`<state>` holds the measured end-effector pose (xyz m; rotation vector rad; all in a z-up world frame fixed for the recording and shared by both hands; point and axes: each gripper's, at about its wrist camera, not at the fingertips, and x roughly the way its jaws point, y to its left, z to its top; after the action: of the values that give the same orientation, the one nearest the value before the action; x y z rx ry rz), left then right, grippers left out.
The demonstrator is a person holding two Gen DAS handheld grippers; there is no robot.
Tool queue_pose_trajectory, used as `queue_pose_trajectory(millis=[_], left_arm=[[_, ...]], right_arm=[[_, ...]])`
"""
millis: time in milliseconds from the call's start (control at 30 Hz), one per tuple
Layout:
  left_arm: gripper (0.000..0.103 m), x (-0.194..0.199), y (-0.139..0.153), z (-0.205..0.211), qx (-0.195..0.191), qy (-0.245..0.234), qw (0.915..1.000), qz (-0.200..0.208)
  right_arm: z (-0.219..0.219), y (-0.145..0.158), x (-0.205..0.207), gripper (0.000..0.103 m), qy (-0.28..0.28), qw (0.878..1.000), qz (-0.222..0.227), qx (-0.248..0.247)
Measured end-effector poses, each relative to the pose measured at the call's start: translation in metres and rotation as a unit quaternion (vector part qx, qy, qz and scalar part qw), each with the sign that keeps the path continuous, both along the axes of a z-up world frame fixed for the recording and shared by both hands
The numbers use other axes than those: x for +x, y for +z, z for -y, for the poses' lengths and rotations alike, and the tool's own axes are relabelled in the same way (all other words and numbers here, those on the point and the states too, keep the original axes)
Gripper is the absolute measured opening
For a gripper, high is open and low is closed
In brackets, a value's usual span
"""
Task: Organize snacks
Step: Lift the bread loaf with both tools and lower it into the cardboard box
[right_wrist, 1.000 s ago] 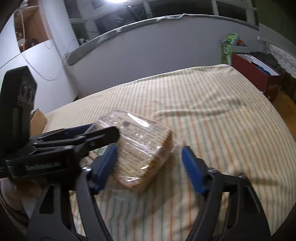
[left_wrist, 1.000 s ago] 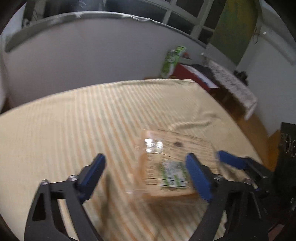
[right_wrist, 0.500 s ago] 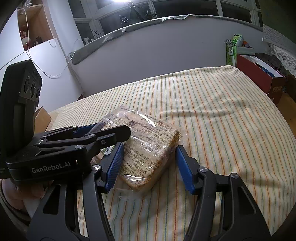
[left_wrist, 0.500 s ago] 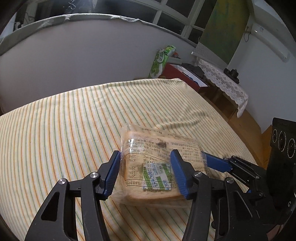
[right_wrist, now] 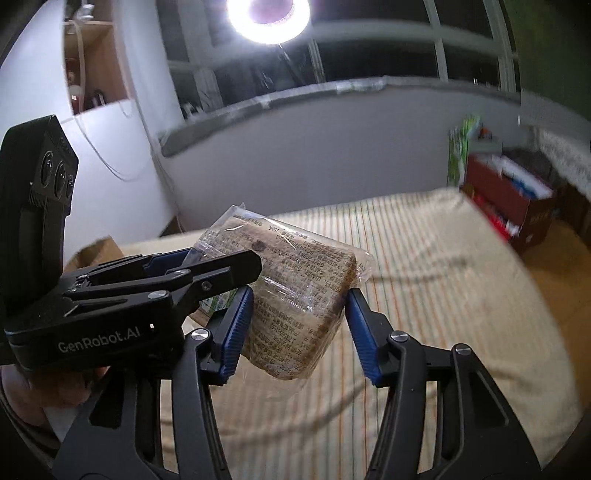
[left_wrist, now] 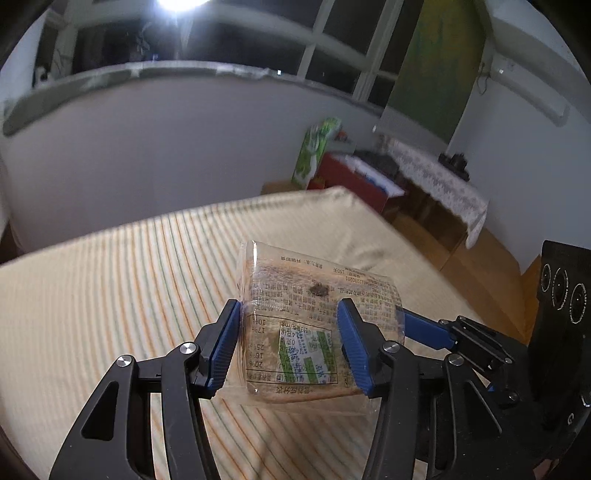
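Both grippers, left [left_wrist: 290, 345] and right [right_wrist: 297, 330], have just closed on the bread pack [left_wrist: 306, 332]. It now hangs above the bed [left_wrist: 110, 295], lifted. It looks ready to carry off.

a bright ceiling lamp [right_wrist: 268, 14] glares above dark windows [left_wrist: 332, 48], a grey wall [left_wrist: 147, 147] and a striped bed [left_wrist: 110, 295].

Striped bed [left_wrist: 110, 295] open; red box [right_wrist: 509, 206] beyond

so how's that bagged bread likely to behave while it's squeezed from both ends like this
The bread is probably soft: the left gripper and right gripper, whose jaws have just been closing, press its ends. The glossy clear wrapper looks slippery. It seems light, held clear of the striped sheet.
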<state>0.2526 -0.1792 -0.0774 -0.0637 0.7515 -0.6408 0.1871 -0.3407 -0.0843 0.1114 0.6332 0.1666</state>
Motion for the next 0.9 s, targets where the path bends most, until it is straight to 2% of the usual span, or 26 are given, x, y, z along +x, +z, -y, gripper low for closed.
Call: queue_pose_trajectory(millis=[200,300,400,633,800,900], left_arm=[[0.051,-0.045,0.067,-0.029,-0.017,0.009,0.9973,0.071],[0.051,-0.07,0.094,-0.045,-0.022,0.017,0.9946,0.1],[0.051,-0.091,0.108,-0.065,-0.028,0.026,0.9924,0.117],[0.051,-0.117,0.108,-0.11,-0.03,0.061,0.9902,0.122],[0.051,-0.126,0.097,-0.155,-0.03,0.104,0.9878,0.112],[0.051,-0.129,0.09,-0.195,-0.033,0.14,0.9837,0.107]], right_arm=[[-0.035,0.066,-0.046,0.054,0.012,0.998,0.06,-0.025],[-0.055,0.087,-0.066,0.054,0.022,0.996,0.076,-0.036],[-0.076,0.097,-0.081,0.054,0.035,0.995,0.083,-0.045],[-0.129,0.088,-0.089,0.054,0.076,0.994,0.068,-0.046],[-0.189,0.076,-0.08,0.053,0.124,0.989,0.058,-0.048],[-0.234,0.07,-0.072,0.053,0.16,0.984,0.056,-0.05]])
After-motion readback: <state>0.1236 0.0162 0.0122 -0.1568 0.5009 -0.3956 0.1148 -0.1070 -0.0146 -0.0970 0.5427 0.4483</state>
